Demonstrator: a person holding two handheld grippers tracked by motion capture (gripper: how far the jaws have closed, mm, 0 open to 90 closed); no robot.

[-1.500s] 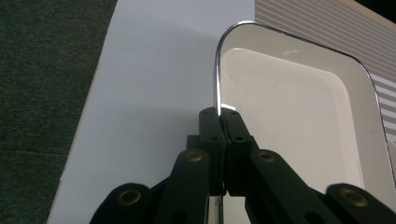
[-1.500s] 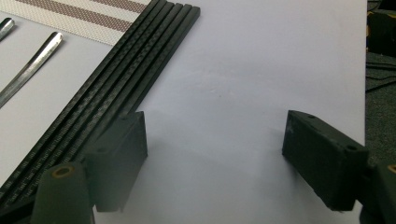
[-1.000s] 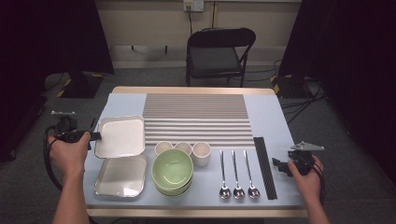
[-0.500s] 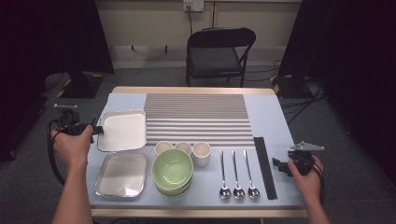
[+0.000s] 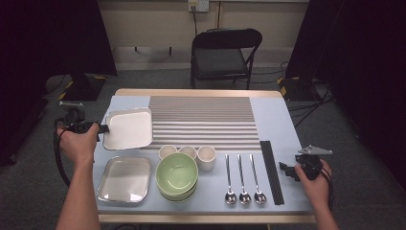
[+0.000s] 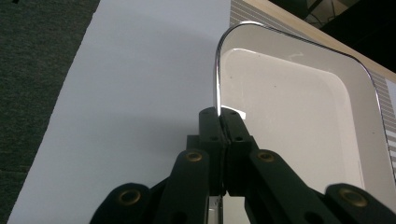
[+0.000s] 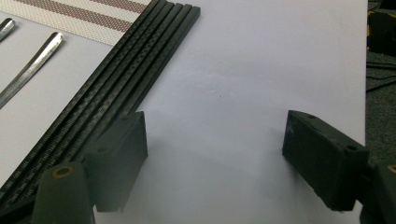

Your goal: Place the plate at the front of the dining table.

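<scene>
Left fingers [image 6: 219,122]: clamped on the rim of the steel tray [image 5: 128,128], carried just above the blue cloth [image 5: 277,120].
Right gripper [image 7: 215,158]: jaws apart, idle beside the black chopsticks [image 7: 116,88].
Progress: early; second tray [image 5: 124,179], bowls [image 5: 177,173], cups [image 5: 206,156], spoons [image 5: 243,178] untouched; striped mat [image 5: 201,120] bare.

Beyond the left gripper [image 6: 218,122], the metal tray [image 6: 289,112] runs off frame right; jaw pads cover its pinched rim.
</scene>
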